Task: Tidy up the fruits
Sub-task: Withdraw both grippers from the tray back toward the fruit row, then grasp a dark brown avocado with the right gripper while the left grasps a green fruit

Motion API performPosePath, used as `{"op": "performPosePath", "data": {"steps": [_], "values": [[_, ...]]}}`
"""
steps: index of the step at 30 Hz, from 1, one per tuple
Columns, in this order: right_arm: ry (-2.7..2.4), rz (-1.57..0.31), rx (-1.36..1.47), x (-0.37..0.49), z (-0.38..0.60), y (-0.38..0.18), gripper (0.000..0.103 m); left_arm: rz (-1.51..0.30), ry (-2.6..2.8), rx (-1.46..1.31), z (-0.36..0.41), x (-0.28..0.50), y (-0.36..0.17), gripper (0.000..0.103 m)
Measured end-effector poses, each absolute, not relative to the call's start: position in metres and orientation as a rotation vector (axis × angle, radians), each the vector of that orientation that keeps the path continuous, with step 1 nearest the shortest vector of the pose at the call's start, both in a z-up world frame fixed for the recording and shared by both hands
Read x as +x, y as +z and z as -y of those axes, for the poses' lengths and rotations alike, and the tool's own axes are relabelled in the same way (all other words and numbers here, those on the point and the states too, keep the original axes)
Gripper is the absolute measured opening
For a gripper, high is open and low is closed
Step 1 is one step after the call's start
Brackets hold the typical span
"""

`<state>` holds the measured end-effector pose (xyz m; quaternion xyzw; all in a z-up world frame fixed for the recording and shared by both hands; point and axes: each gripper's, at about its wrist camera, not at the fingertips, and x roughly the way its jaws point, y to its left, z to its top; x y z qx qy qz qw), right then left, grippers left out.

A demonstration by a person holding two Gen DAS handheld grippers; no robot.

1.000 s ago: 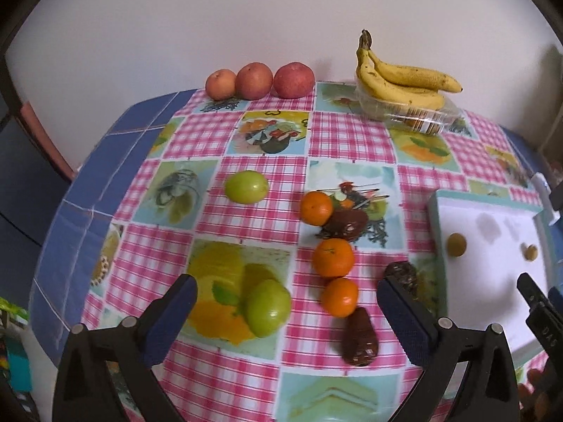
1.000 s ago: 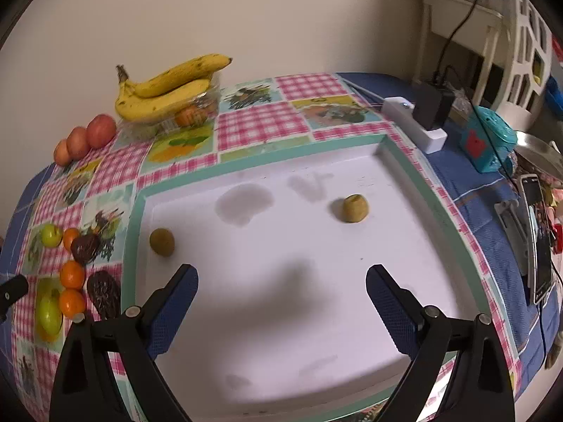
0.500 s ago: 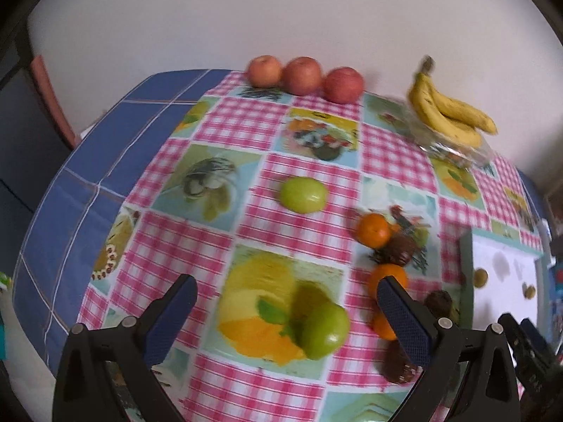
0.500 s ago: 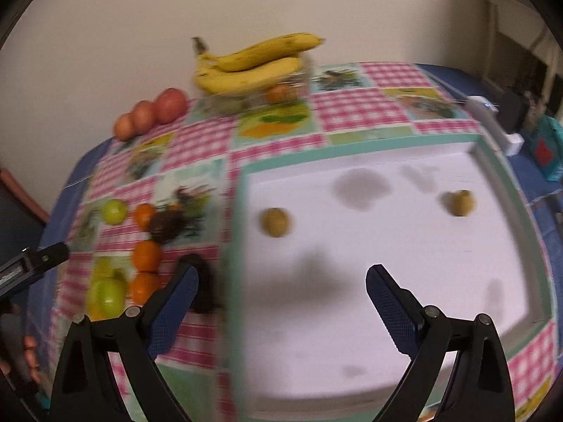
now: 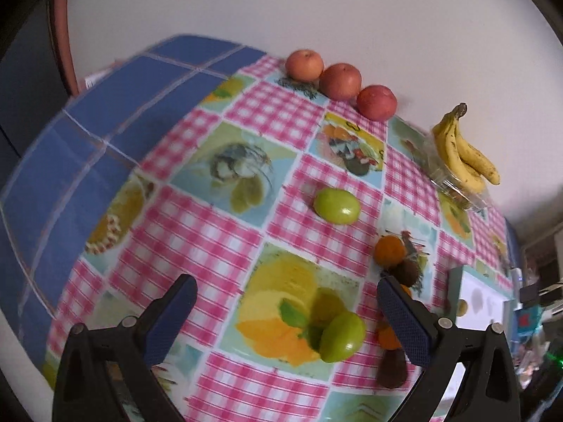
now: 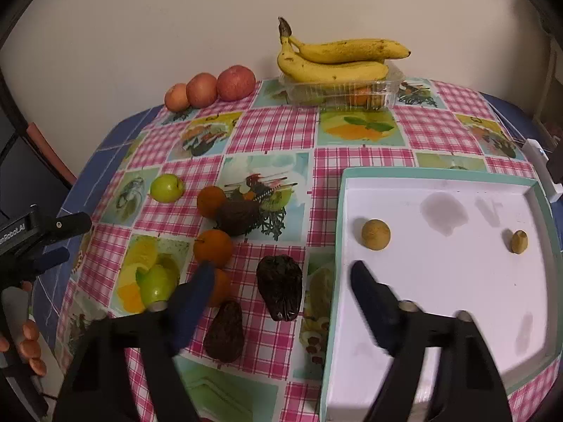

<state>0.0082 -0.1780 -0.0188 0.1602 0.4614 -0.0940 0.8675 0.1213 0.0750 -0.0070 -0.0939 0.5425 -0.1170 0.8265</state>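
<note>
At the far left of the right wrist view, the left gripper (image 6: 52, 242) is seen over the blue edge of the table (image 6: 105, 147), held by a hand (image 6: 24, 344). In its own view its jaws are wide open and nothing is held; a green fruit (image 5: 342, 336) lies between the fingers on the checked tablecloth (image 5: 197, 225). Bare cloth is left to the left of this fruit, up to the blue border. A second green fruit (image 6: 166, 187) lies farther back, well apart from the others. Three apples (image 6: 211, 88) are lined along the back edge, against the wall.

In the middle, oranges (image 6: 213, 248) and dark fruits (image 6: 279, 286) are grouped close together, some touching. Little room is left between them. Behind, bananas (image 6: 337, 59) rest on a clear plastic box (image 6: 352, 93).

The right gripper (image 6: 281, 281) is wide open and holds nothing; its left finger is over the oranges and its right finger is over the left rim of the tray (image 6: 339, 232). In the white tray two small round fruits (image 6: 375, 234) lie well apart, and most of its floor is free.
</note>
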Motion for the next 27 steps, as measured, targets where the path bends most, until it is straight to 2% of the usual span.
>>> {"op": "performPosePath", "data": {"steps": [2, 4, 14, 19, 21, 23, 25, 27], "values": [[-0.195, -0.982, 0.346, 0.011, 0.18, -0.025, 0.074, -1.189, -0.259, -0.199, -0.07, 0.12, -0.014, 0.102], [-0.193, -1.0, 0.343, 0.015, 0.18, -0.03, 0.065, -1.211, -0.274, -0.19, -0.065, 0.118, -0.02, 0.101], [-0.176, -1.062, 0.36, 0.028, 0.177, -0.051, 0.056, -1.343, -0.39, -0.088, -0.025, 0.104, -0.049, 0.083], [-0.18, -1.066, 0.339, 0.033, 0.176, -0.054, 0.051, -1.393, -0.422, -0.079, -0.017, 0.098, -0.062, 0.068], [-0.179, -1.073, 0.325, 0.035, 0.174, -0.056, 0.048, -1.412, -0.427, -0.082, -0.014, 0.096, -0.066, 0.053], [-0.182, -1.091, 0.326, 0.037, 0.173, -0.062, 0.045, -1.424, -0.449, -0.104, -0.013, 0.095, -0.071, 0.045], [-0.187, -1.096, 0.329, 0.037, 0.175, -0.066, 0.039, -1.429, -0.462, -0.124, -0.011, 0.095, -0.072, 0.043], [-0.187, -1.095, 0.328, 0.037, 0.176, -0.066, 0.038, -1.415, -0.457, -0.124, -0.011, 0.095, -0.071, 0.043]]}}
